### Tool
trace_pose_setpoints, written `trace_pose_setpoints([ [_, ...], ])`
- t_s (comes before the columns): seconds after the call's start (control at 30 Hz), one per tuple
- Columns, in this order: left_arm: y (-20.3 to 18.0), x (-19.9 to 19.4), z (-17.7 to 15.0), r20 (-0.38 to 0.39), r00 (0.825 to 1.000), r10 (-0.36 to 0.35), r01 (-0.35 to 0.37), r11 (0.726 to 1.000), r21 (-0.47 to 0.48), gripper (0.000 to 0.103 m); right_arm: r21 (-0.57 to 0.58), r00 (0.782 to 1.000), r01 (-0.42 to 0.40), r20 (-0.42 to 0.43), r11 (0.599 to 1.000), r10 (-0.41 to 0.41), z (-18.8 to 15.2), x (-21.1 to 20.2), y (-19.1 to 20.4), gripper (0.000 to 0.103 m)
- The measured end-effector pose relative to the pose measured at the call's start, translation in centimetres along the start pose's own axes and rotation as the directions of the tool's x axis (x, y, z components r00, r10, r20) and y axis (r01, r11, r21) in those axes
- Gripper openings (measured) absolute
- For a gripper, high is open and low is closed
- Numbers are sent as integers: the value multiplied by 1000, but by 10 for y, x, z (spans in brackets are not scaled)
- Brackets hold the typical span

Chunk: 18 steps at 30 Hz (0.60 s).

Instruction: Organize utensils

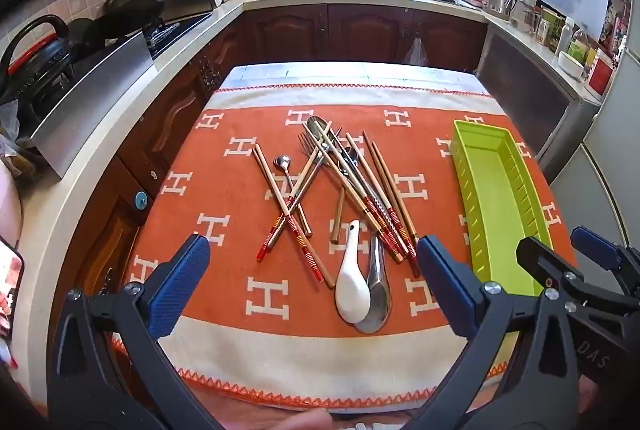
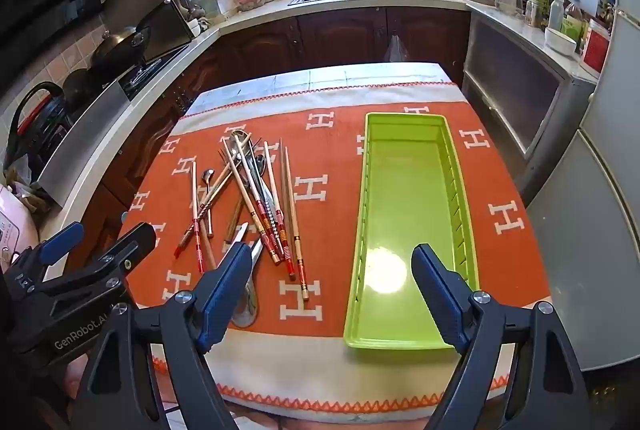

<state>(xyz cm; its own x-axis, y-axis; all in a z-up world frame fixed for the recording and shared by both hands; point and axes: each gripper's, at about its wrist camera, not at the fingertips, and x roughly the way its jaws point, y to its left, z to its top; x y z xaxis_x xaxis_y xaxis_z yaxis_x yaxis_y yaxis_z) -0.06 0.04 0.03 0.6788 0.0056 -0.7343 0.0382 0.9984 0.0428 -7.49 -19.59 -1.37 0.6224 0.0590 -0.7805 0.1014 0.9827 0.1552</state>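
While tilted downward, both tools gape: left tool [image 1: 310,284]; right tool [image 2: 326,294].

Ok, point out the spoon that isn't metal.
The white ceramic spoon, lying at the pile's near end beside a steel spoon; the other spoons are shiny metal.

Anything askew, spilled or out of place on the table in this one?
Only the utensils: chopsticks, a fork and spoons lie crisscrossed in a heap on the orange cloth, while the green tray beside them sits empty. Nothing looks spilled or damaged.
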Motion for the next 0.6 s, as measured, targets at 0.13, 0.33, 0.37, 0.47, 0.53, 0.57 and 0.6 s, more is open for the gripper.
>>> trace_pose_setpoints([
  [0.13, 1, -2, -2, 0, 1000, 0, 0, 1000, -5, 102, -12, 1000, -2, 19, 1000, 2, -3, -2, 2, 84],
  [0.33, -5, 18, -6, -51, 999, -10, 10, 1000, 4, 102, 1, 1000, 8, -14, 1000, -8, -2, 5, 4, 84],
  [0.37, -6, 18, -7, -51, 999, -9, 9, 1000, 5, 102, 6, 1000, 4, -20, 1000, -4, -1, 6, 0, 84],
  [0.47, -8, 20, -9, -54, 998, -10, 11, 1000, 6, 102, 6, 1000, 5, -21, 1000, -5, 1, 3, 3, 84],
  [0.53, -2, 18, -4, -70, 997, -15, 16, 1000, 2, 102, 5, 1000, 1, -23, 1000, -1, -2, 8, 1, 84],
  [0.57, -2, 19, -4, -72, 997, -15, 15, 1000, 0, 102, 5, 1000, 2, -24, 1000, -2, -2, 8, 0, 84],
  [0.6, -1, 19, -3, -74, 997, -16, 16, 1000, -2, 102, 6, 1000, 2, -25, 1000, -1, -2, 7, 1, 84],
])
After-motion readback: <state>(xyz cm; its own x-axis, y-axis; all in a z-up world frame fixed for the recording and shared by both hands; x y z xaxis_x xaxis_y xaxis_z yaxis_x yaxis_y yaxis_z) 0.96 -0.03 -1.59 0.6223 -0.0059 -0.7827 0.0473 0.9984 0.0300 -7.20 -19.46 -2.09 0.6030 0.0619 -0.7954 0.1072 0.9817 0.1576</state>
